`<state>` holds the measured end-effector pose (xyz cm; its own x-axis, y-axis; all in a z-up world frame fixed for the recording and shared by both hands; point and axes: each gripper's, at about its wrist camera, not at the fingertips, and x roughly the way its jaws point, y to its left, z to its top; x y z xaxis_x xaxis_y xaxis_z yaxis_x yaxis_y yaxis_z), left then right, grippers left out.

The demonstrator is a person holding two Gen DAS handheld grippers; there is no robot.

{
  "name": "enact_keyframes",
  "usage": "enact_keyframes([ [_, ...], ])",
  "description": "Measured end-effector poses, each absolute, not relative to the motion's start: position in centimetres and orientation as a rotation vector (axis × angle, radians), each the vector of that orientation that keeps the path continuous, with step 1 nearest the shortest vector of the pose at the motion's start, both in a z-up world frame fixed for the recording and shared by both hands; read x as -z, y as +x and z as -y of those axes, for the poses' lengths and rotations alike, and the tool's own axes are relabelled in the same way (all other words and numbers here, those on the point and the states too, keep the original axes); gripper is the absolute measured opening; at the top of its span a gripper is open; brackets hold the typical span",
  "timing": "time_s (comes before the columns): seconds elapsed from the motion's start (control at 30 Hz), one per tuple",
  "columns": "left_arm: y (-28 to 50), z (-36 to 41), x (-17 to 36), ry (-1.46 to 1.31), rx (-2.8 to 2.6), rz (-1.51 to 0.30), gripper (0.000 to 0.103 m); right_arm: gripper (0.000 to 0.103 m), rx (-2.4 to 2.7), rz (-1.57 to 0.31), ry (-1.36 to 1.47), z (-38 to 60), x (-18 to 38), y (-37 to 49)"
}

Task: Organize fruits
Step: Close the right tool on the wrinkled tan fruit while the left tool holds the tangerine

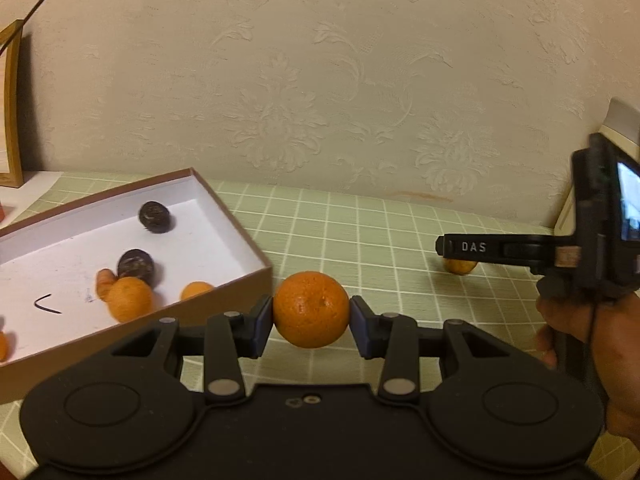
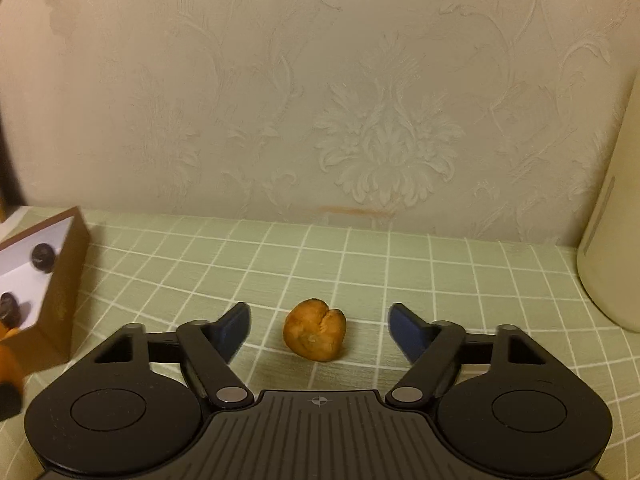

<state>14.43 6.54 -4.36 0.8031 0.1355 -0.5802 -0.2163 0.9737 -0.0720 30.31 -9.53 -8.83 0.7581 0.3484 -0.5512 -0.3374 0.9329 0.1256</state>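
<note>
The left gripper (image 1: 311,316) clamps a round, dimpled orange mandarin (image 1: 311,310). The right gripper (image 2: 318,330) stands apart around a wrinkled, creased brownish-orange fruit (image 2: 315,335) on the green checked worktop (image 2: 360,272).

Light: dim, warm, yellowish indoor cast in both views.
Shadows: soft, short, under the fruit.
Distortion: fisheye bends the tablecloth (image 2: 360,264) grid; corners vignette dark.
Blur: left edge of the right wrist view smeared; centres fairly sharp.
</note>
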Motion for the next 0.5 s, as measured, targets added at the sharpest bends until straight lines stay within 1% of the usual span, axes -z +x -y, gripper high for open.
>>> enact_keyframes([
  [0.2,13.5,-7.8,4.1,-0.143,-0.204,-0.609,0.032,0.076,-0.335,-0.651,0.058,8.9,9.6,31.1],
  [0.23,13.4,-8.0,4.1,-0.144,-0.206,-0.608,0.032,0.071,-0.325,-0.659,0.056,8.7,9.8,31.2],
  [0.27,13.2,-8.2,4.1,-0.144,-0.208,-0.608,0.032,0.052,-0.322,-0.667,0.056,8.7,10.0,31.3],
  [0.3,13.1,-8.4,4.0,-0.147,-0.211,-0.606,0.032,0.046,-0.321,-0.676,0.056,8.6,10.1,31.4],
  [0.33,13.1,-8.6,4.0,-0.150,-0.213,-0.605,0.032,0.037,-0.313,-0.673,0.043,8.5,10.1,31.4],
  [0.5,12.8,-8.7,3.7,-0.161,-0.212,-0.595,0.032,0.037,-0.337,-0.684,0.044,8.9,10.0,31.1],
])
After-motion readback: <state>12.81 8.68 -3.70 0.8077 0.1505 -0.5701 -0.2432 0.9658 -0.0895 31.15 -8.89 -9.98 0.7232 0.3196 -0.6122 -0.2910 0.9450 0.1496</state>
